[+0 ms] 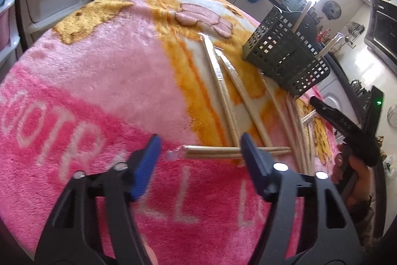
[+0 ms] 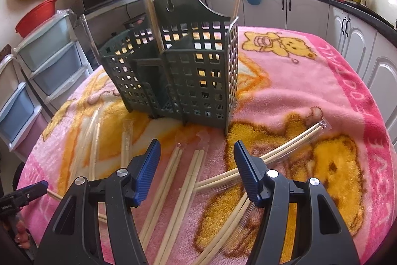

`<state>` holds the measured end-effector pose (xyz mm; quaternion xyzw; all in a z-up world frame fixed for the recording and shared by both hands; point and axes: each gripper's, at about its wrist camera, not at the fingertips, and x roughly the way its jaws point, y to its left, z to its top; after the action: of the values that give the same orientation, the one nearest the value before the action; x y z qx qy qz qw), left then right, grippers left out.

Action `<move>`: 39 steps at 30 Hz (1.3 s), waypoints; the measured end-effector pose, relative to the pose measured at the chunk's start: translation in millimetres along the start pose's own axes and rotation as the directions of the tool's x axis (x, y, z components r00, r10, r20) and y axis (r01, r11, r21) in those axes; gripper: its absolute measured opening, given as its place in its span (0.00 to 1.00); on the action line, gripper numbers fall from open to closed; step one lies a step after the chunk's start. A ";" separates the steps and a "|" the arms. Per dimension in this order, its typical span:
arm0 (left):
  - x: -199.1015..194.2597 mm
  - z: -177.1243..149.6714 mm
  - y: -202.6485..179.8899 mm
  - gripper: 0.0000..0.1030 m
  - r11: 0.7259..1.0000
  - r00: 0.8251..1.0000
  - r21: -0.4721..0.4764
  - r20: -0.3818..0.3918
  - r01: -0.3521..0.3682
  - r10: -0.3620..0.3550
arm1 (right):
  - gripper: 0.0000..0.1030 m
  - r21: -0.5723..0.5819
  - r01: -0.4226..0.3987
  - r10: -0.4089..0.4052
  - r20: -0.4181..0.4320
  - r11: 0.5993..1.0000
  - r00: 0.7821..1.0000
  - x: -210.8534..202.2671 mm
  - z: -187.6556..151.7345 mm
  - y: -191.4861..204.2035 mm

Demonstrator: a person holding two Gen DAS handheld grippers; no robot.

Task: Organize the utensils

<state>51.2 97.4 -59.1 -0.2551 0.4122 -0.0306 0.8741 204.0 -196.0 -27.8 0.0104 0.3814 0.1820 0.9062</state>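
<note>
Left hand-held gripper (image 1: pixel 198 153) over wrapped chopsticks (image 1: pixel 223 150)
Its jaws stand apart, astride one pair lying crosswise on the blanket (image 1: pixel 99 78); right hand-held gripper (image 2: pixel 196 163), also apart, hovers above loose pairs before the basket (image 2: pixel 178 71).

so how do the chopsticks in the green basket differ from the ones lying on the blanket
The wrapped chopstick pairs in the dark green lattice plastic basket stand upright, leaning apart; the wrapped pale wooden chopstick pairs on the pink blanket lie flat, scattered and crossing. Both look alike.
</note>
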 end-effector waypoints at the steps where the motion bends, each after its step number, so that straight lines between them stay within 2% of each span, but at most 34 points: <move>1: 2.6 0.4 -1.0 0.44 1.000 1.000 -0.002 -0.007 0.012 -0.012 | 0.57 0.003 0.004 -0.004 -0.018 1.000 1.000 5.2 1.2 -1.2; 6: 7.3 3.2 -1.3 0.29 0.999 1.000 -0.022 0.003 0.023 -0.023 | 0.55 0.017 0.002 -0.001 -0.093 1.000 0.996 29.7 5.5 -5.2; 7: 7.4 4.4 -1.0 0.27 0.999 1.000 -0.025 0.006 0.026 -0.026 | 0.50 0.022 0.005 -0.003 -0.101 1.000 0.995 33.5 5.8 -6.2; 14: 7.4 15.1 1.5 0.19 0.999 0.999 -0.032 0.036 0.027 -0.025 | 0.31 0.047 -0.011 0.018 -0.134 0.999 0.991 50.5 9.5 -12.5; 19: 6.7 22.0 1.7 0.14 0.999 0.998 -0.032 0.058 0.029 -0.027 | 0.11 0.050 -0.029 0.036 -0.138 0.998 0.990 56.3 12.5 -14.7; 21: 5.4 24.8 0.6 0.12 0.999 0.997 -0.028 0.067 0.030 -0.028 | 0.11 0.046 -0.029 0.035 -0.134 0.999 0.990 56.0 13.2 -14.6; 31: -7.1 47.4 -18.5 0.07 0.998 0.990 0.027 0.130 0.050 -0.053 | 0.08 0.061 -0.056 0.056 0.001 0.997 0.998 11.4 21.4 -15.7; 39: -17.1 65.4 -47.7 0.05 0.992 0.979 0.100 0.180 0.075 -0.092 | 0.07 0.041 -0.060 0.054 0.124 0.997 0.991 -35.5 28.7 -11.7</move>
<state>95.6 88.1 10.0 -0.2330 0.3167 -0.0627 0.9173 204.9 -215.5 15.1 0.0528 0.3287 0.1982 0.9219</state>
